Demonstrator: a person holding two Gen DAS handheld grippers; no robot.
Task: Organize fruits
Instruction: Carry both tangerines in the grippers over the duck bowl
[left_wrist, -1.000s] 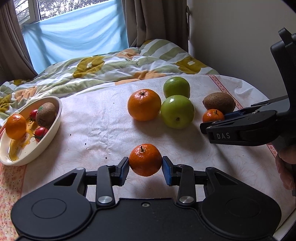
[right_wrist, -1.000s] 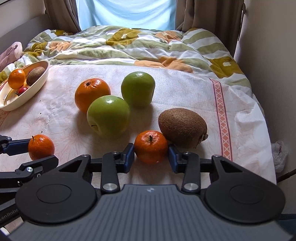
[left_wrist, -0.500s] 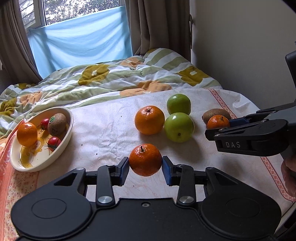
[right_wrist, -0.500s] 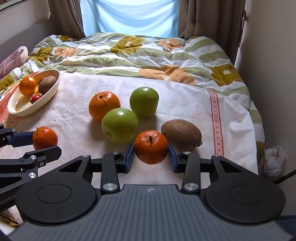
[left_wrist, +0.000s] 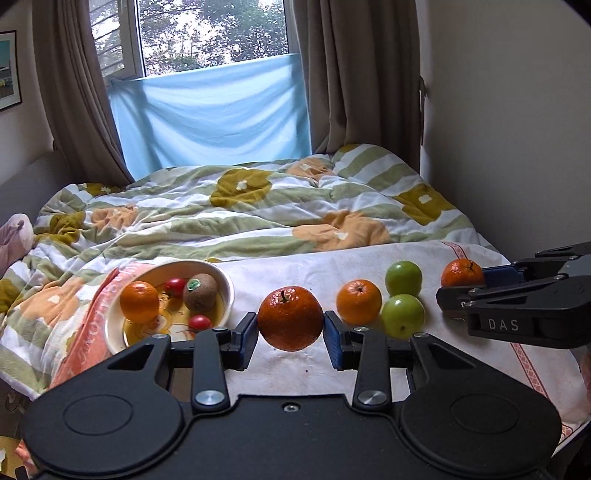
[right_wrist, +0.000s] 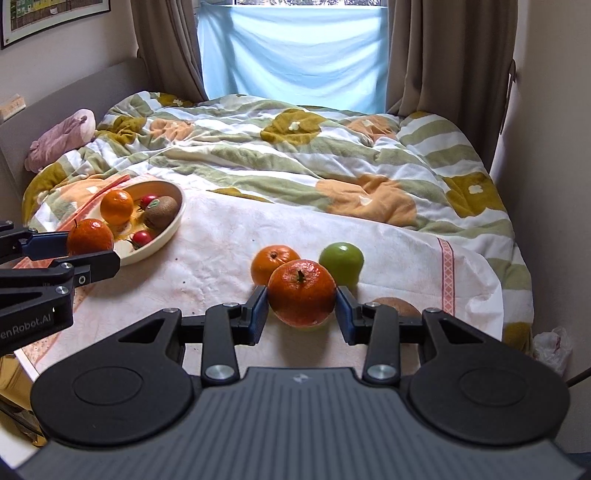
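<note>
Mandarins fill both grippers: the left gripper (left_wrist: 290, 341) has its blue pads pressed on the sides of 1 mandarin (left_wrist: 290, 318), and the right gripper (right_wrist: 301, 308) clamps a 2nd mandarin (right_wrist: 302, 292) the same way, stem up. Both fruits hang clear above the white cloth (left_wrist: 314, 269) spread over the bed. The cream bowl (left_wrist: 226, 282) sits to the left and already holds an orange (left_wrist: 139, 301), a kiwi (left_wrist: 200, 291) and 2 small red tomatoes (left_wrist: 175, 286).

Each mandarin looks light, round and glossy, with a peel that probably gives a little under pressure. A grip across the widest part, as here, seems soundest; off-centre, the smooth skin could let it roll out, and a hard squeeze might bruise it.

Loose on the cloth lie 1 orange (left_wrist: 358, 301) and 2 green apples (left_wrist: 403, 277). From the right wrist, the held mandarin covers the nearer apple almost entirely, and a kiwi (right_wrist: 397, 305) peeks out behind the right finger, mostly hidden. Undersides of both held fruits are out of sight, so I cannot tell how far the pads wrap below.
</note>
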